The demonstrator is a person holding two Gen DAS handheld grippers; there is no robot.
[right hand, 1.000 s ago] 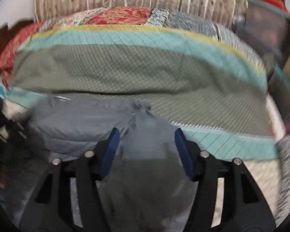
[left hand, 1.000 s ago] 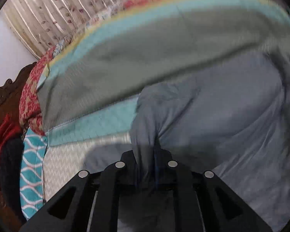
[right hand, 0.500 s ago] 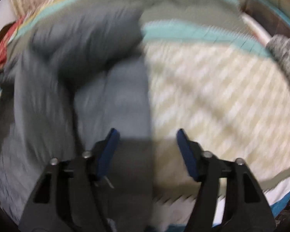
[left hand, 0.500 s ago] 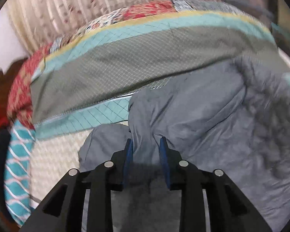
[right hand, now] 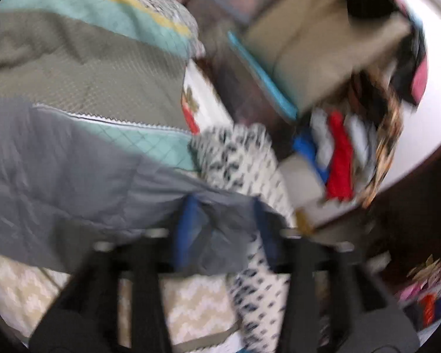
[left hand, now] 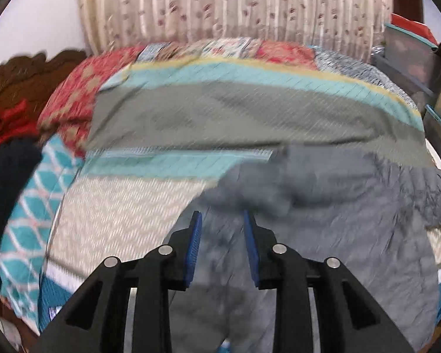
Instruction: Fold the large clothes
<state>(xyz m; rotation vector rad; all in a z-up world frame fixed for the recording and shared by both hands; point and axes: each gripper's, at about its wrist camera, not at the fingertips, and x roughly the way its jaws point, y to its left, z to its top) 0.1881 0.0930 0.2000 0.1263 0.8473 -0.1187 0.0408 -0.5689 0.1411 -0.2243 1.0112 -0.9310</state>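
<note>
A large grey garment (left hand: 352, 235) lies crumpled on the bed, spread toward the right. My left gripper (left hand: 222, 220) hovers over its near left part with the blue pads a narrow gap apart; the cloth seen between them lies below, not pinched. In the blurred right wrist view the garment (right hand: 73, 176) stretches in from the left. Its corner is bunched between the pads of my right gripper (right hand: 223, 214), which holds it over a white cloth with black marks (right hand: 244, 158). The right jaws are opening.
The bed carries a quilt (left hand: 250, 117) in grey, teal and yellow bands and a beige zigzag cover (left hand: 117, 214). A curtain (left hand: 235, 8) hangs behind. Right of the bed stand boxes (right hand: 323, 44) and stacked coloured clothes (right hand: 338, 153). A dark wooden headboard (left hand: 11, 76) is at the left.
My left gripper let go of the grey fold, rose and pulled back. My right gripper swung far to the right, dragging a corner of the garment toward the bed's right side.
</note>
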